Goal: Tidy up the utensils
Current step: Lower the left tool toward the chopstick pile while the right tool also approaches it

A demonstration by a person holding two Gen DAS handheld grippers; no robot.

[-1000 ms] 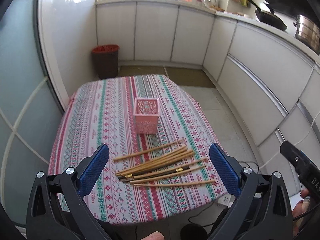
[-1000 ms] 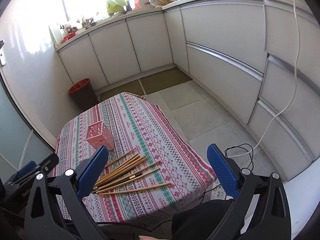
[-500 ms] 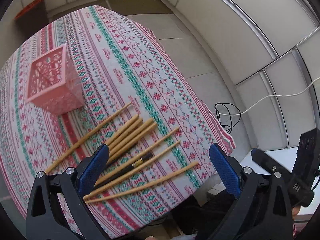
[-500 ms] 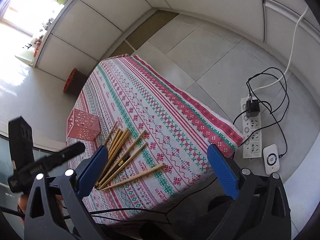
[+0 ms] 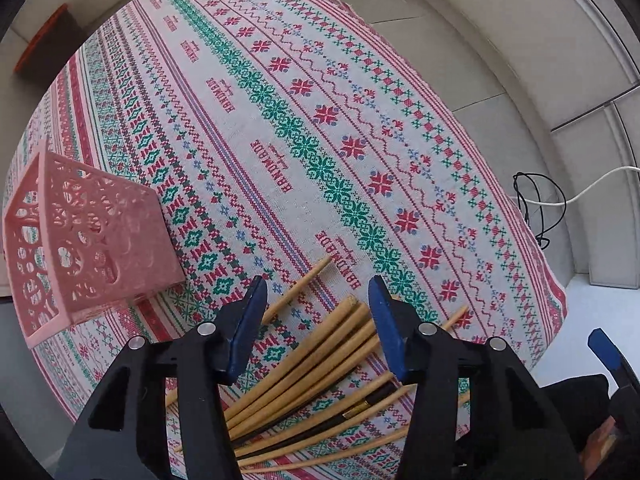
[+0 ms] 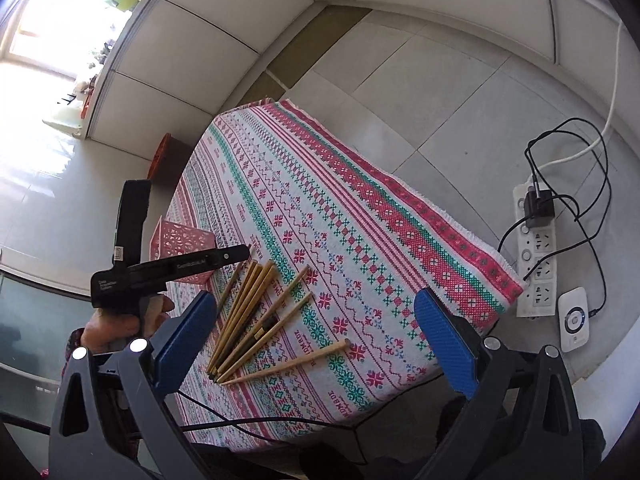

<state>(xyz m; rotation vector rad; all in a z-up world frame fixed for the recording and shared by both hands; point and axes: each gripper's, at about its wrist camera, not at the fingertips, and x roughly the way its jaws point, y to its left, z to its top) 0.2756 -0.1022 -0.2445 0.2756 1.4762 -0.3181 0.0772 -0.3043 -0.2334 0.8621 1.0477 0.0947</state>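
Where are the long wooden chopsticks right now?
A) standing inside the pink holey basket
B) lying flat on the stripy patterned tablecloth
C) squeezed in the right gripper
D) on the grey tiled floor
B: the wooden chopsticks lie loose on the patterned tablecloth, beside the pink basket, which has none standing in it.

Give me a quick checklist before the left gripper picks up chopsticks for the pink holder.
1. Left gripper over the chopsticks: ok, several lie between its closing jaws.
2. Firm hold on the chopsticks: not ok, the pads do not press them yet.
3. Only a few chopsticks caught: cannot tell.
4. Pink holder upright with open top: ok.
5. Right gripper out of the way: ok, open and empty, back near the tablecloth edge.
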